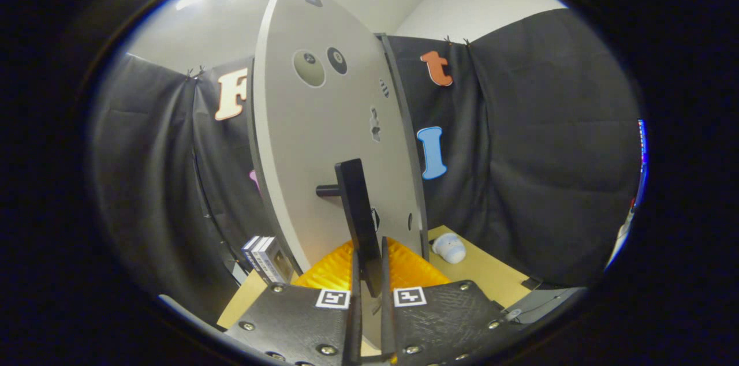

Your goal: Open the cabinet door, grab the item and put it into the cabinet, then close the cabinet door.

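The gripper points forward and slightly upward at the cabinet door, its two fingers drawn nearly together with only a thin slot between them. The lower end of the door's dark bar handle sits in that slot, and both fingers appear to press on it from either side, so the gripper has the handle clamped. The handle stands upright with a slight tilt, joined to the door by a short dark peg on its left side. The door is a pale grey panel seen at a slant, swung partly out from the cabinet frame, whose dark edge runs just beside the door's right side; the inside of the cabinet cannot be made out from this angle. Low on the wooden table, just behind the fingers, lies a ridged orange pad, touching or very near the foot of the door. To the right of the cabinet, beyond the fingers, a small white rounded item rests on the table, well apart from the gripper and outside the cabinet. To the left of the door stands a small stack of boxes near the table's edge. Open tabletop stretches to the right of the fingers toward the booth's black cloth wall.
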